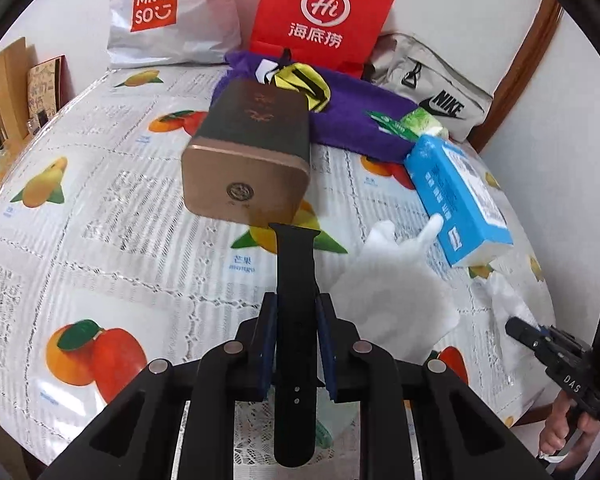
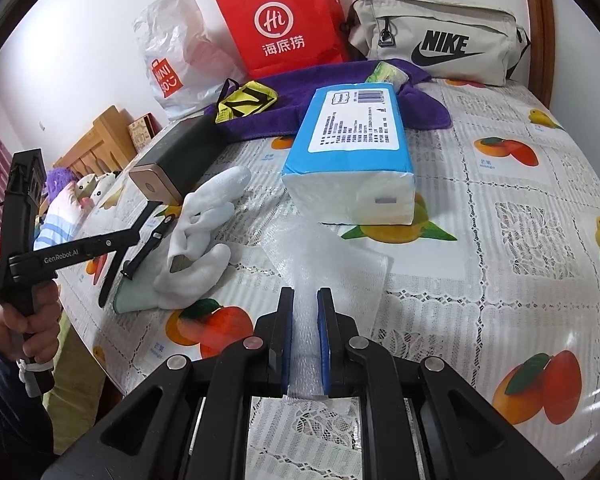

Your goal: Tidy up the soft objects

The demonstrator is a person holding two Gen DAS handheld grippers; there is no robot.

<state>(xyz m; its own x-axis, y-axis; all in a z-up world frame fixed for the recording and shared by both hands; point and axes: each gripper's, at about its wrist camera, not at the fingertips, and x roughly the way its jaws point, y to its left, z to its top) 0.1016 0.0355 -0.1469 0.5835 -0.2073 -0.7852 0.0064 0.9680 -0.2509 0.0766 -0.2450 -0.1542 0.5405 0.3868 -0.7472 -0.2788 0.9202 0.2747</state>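
both claws loaded over the counter point(image 2: 520, 184), soft items mid-sort.
left claw point(image 1: 296, 320) clamps a black watch strap point(image 1: 296, 264) lengthwise, lifted clear, likely for carrying; right claw point(image 2: 305, 320) pinches the near edge of a bubble-wrap sheet point(image 2: 332, 256) lying flat by the tissue pack point(image 2: 352, 148), probably to drag it; white glove point(image 2: 204, 232) waits between.

The left gripper point(image 1: 296, 312) has its jaws clamped on a black watch strap point(image 1: 296, 280) that stands upright between them, above the fruit-print table point(image 1: 100, 216). Just beyond lies a bronze box point(image 1: 248, 156), with a white glove point(image 1: 392, 292) and a blue tissue pack point(image 1: 456, 200) to the right. At the far right edge, the right gripper point(image 1: 518, 330) reaches over crumpled clear wrap point(image 1: 504, 296).
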